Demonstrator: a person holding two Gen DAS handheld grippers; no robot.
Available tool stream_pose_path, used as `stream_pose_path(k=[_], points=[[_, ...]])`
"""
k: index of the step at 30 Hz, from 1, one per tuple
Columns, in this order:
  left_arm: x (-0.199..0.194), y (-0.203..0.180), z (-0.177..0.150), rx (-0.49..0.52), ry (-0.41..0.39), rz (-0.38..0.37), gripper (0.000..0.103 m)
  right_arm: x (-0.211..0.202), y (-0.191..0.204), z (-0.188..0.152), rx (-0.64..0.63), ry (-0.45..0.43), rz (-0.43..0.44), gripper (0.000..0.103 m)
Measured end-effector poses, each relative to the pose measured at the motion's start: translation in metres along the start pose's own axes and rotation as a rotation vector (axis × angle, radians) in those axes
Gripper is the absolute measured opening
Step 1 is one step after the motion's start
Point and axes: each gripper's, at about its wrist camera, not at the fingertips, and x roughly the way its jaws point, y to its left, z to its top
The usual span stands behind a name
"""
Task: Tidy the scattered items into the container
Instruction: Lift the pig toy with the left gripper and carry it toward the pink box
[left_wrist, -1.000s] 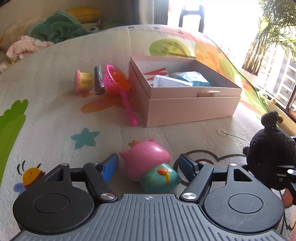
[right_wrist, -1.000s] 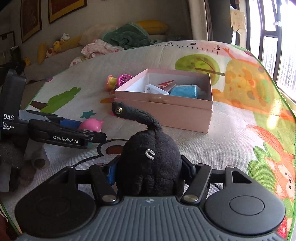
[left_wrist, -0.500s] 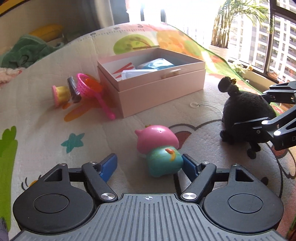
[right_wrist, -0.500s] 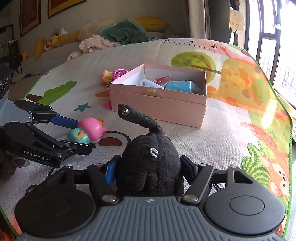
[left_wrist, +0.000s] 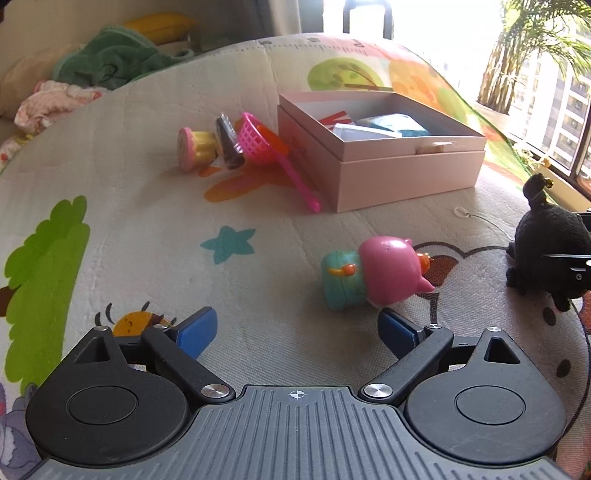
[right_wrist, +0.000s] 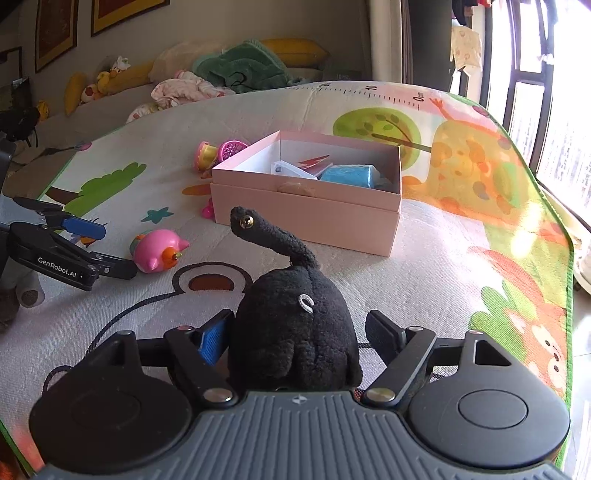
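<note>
An open pink box (left_wrist: 410, 166) (right_wrist: 306, 214) sits on the play mat and holds a blue packet (right_wrist: 349, 175) and cards. A pink and teal pig toy (left_wrist: 373, 275) (right_wrist: 157, 249) lies on its side just beyond my left gripper (left_wrist: 297, 330), which is open and empty. A black plush toy (right_wrist: 291, 332) (left_wrist: 550, 243) sits between the fingers of my right gripper (right_wrist: 299, 336); the jaws stand open, with a gap on the right side. A pink toy strainer (left_wrist: 266, 147), a dark cone (left_wrist: 229, 142) and a yellow cup toy (left_wrist: 195, 147) lie left of the box.
The colourful play mat (left_wrist: 110, 184) covers the floor. Cushions, a green blanket (right_wrist: 240, 70) and plush toys lie along the far wall. A window and a potted plant (left_wrist: 524, 55) are on the right. A thin cord with a ring (left_wrist: 461, 212) lies near the box.
The pig toy has rolled over; its pink head now points right. My left gripper has drawn back and left of it. My right gripper's jaws have opened a little around the black plush.
</note>
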Motion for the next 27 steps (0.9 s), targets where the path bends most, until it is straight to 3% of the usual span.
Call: stream_pose_path(k=[4,5,6,12,19,22,27], points=[[-0.010,-0.010,0.004,-0.039,-0.022,-0.095,0.100,0.004,0.004,0.002,-0.030,-0.001,-0.013,0.079],[-0.012,-0.015,0.006,-0.045,-0.034,-0.111,0.100,0.006,0.005,0.002,-0.032,0.009,-0.010,0.075],[-0.014,-0.020,0.008,-0.048,-0.045,-0.118,0.101,0.007,0.005,0.003,-0.027,0.020,0.008,0.064],[0.004,-0.041,0.020,-0.064,-0.049,-0.034,0.101,0.002,0.006,0.002,-0.016,0.013,0.006,0.064],[0.022,-0.043,0.028,-0.114,-0.042,-0.003,0.100,-0.008,0.000,-0.001,0.006,0.001,-0.012,0.064],[0.025,-0.048,0.028,-0.069,-0.036,0.015,0.079,-0.010,0.000,-0.002,0.012,0.003,-0.005,0.064],[0.017,-0.054,0.022,-0.009,-0.042,0.012,0.077,-0.018,0.002,0.000,0.020,-0.003,0.011,0.064]])
